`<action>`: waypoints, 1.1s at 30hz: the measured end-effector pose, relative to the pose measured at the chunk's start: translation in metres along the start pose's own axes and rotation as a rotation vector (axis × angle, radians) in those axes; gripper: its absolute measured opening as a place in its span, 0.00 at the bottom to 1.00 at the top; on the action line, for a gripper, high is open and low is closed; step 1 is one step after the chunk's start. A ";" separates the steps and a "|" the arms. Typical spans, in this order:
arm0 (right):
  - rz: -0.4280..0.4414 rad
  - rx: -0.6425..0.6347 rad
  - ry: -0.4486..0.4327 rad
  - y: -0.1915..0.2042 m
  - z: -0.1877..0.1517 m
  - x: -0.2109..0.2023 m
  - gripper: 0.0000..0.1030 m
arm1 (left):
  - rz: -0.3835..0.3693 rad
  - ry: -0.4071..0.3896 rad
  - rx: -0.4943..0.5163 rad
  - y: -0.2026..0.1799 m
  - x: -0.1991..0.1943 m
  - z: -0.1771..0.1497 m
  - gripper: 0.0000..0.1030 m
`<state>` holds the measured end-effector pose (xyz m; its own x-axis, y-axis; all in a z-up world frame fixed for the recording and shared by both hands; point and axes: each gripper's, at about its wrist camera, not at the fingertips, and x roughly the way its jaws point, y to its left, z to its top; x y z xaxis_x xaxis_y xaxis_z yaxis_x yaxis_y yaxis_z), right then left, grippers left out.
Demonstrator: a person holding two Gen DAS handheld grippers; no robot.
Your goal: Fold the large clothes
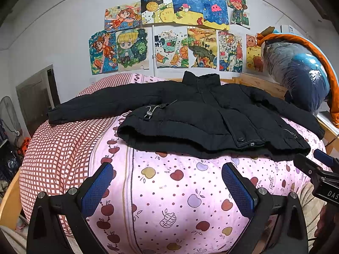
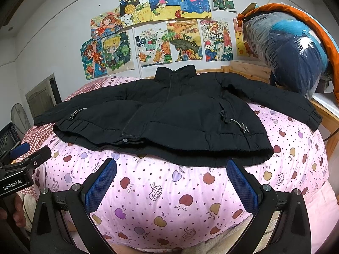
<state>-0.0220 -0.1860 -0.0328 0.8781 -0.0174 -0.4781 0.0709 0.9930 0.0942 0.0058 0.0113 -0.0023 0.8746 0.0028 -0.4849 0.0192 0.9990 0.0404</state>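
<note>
A black padded jacket [image 1: 190, 114] lies front up on the pink apple-print quilt [image 1: 169, 201], collar at the far side, both sleeves spread outward, hem nearest me. It also shows in the right wrist view [image 2: 169, 114]. My left gripper [image 1: 167, 182] is open and empty, hovering over the quilt just short of the hem. My right gripper [image 2: 171, 180] is open and empty, also just short of the hem. The right gripper shows at the right edge of the left wrist view [image 1: 317, 169]; the left gripper shows at the left edge of the right wrist view [image 2: 25, 160].
A red checked pillow or cover [image 1: 59, 148] lies at the left of the bed. A bagged blue and orange bundle [image 1: 300, 67] sits at the far right on the wooden bed frame [image 1: 260, 84]. Drawings [image 1: 169, 33] cover the wall. A fan [image 2: 19, 116] stands at left.
</note>
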 end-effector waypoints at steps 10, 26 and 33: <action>0.004 0.004 0.016 -0.001 -0.001 0.001 0.99 | 0.004 -0.001 0.000 0.001 -0.001 0.001 1.00; -0.150 -0.122 0.142 0.011 0.023 0.011 0.99 | 0.022 0.048 -0.014 0.010 0.014 0.025 1.00; -0.193 -0.150 0.107 0.015 0.043 -0.013 0.99 | -0.084 0.098 0.061 0.007 0.007 0.053 1.00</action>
<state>-0.0119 -0.1754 0.0118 0.7993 -0.2040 -0.5652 0.1548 0.9788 -0.1343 0.0374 0.0164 0.0407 0.8172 -0.0739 -0.5716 0.1227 0.9913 0.0472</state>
